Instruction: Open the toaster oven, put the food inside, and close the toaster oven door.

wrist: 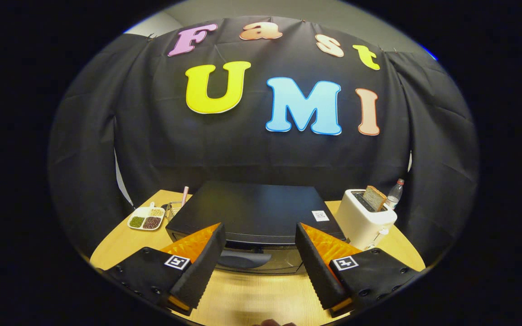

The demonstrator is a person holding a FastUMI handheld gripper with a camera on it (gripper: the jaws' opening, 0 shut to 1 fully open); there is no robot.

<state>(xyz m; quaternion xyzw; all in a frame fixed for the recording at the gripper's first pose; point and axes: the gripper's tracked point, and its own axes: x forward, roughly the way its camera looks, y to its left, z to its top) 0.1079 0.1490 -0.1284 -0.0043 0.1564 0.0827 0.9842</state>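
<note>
Fingers (257,242) spread wide and empty frame the toaster oven (252,213), which sits shut on the wooden surface (261,294) just ahead of them. Its dark handle (243,260) runs across the top of the glass door, between and slightly beyond the fingertips, apart from both.

Opening the door looks to be the step in hand, and none of the task appears done. To do it well, the fingers would likely need to drop and move forward until the handle lies between them, close squarely on its middle rather than an end, then draw out and down along the door's arc (the hinge is presumably at the bottom edge) so the oven is not dragged across the surface.

One toaster oven stands here. One white pop-up toaster (365,219) sits just right of it, holding one slice of bread (374,198), possibly the food to go inside. One clear bottle (395,193) stands behind the toaster. One white divided dish (146,219) to the oven's left carries three portions of beans or grains. One small wire basket (173,209) sits between dish and oven.
</note>
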